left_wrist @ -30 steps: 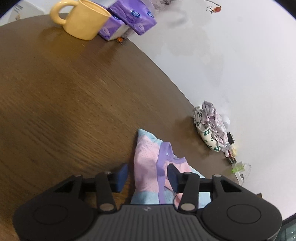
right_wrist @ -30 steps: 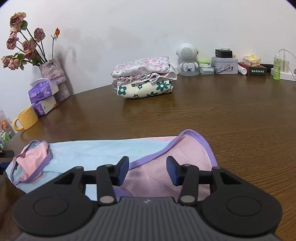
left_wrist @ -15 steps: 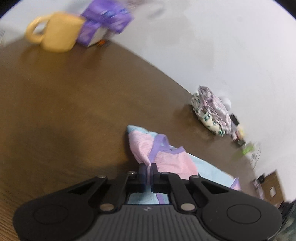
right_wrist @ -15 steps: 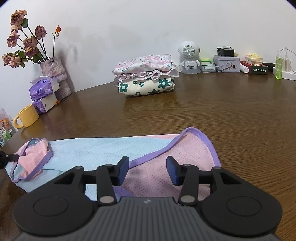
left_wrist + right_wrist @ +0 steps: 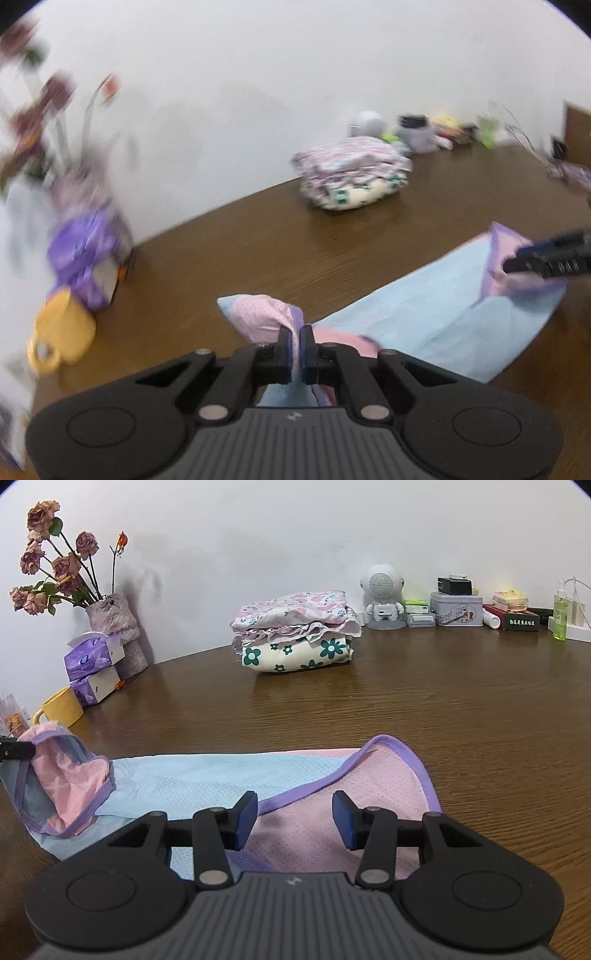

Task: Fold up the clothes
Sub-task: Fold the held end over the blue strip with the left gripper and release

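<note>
1. Left gripper (image 5: 295, 345), jaws apart a second ago, had clamped onto the pink-and-blue garment (image 5: 207, 775) and raised that end off the table (image 5: 461, 709); a fold looked begun.
2. Right gripper (image 5: 293, 819) unchanged, jaws apart over the garment's other end, gripping nothing.
3. Right view alone sharp: lifted end at 9 o'clock, folded stack (image 5: 295, 638) at 12. Left view blurred; showed pinch close up.
</note>
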`<state>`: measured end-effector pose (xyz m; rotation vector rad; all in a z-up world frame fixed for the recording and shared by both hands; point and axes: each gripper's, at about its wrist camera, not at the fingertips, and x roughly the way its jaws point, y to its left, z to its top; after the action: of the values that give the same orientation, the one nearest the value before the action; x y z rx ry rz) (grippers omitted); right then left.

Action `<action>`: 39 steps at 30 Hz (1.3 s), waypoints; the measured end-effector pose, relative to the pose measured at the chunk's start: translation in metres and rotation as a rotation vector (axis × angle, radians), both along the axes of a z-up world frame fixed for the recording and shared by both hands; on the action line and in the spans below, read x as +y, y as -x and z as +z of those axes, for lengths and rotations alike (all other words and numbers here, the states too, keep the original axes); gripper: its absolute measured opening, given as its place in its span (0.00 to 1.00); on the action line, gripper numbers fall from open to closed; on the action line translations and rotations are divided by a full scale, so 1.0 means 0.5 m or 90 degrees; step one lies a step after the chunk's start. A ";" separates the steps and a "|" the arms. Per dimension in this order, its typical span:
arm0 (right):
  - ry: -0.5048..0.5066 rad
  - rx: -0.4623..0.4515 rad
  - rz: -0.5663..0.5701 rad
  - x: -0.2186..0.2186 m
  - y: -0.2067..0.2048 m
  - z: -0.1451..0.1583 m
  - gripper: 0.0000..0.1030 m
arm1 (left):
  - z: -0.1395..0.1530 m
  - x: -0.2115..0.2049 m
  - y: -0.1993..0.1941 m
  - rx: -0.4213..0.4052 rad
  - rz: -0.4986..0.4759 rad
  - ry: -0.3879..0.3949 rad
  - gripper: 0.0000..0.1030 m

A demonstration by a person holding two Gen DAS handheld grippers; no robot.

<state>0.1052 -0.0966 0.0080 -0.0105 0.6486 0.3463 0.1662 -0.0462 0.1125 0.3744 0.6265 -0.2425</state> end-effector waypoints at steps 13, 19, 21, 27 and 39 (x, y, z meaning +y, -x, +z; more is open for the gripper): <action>0.000 0.000 0.001 0.002 0.001 0.000 0.44 | -0.079 -0.160 -0.056 0.095 -0.062 0.007 0.04; 0.000 0.000 0.001 0.003 0.001 0.000 0.44 | -0.100 -0.175 -0.057 0.109 -0.068 0.008 0.04; 0.000 0.000 0.001 0.004 0.001 0.000 0.44 | -0.102 -0.180 -0.057 0.111 -0.069 0.010 0.04; -0.001 0.000 0.002 0.005 0.001 0.000 0.47 | -0.088 -0.171 -0.054 0.142 -0.079 0.085 0.32; -0.001 0.000 0.002 0.007 0.002 0.001 0.47 | -0.034 -0.012 -0.076 0.125 0.008 0.196 0.34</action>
<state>0.1041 -0.0932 0.0084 -0.0103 0.6478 0.3501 0.2043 -0.0524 0.0958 0.0503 0.7715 -0.3615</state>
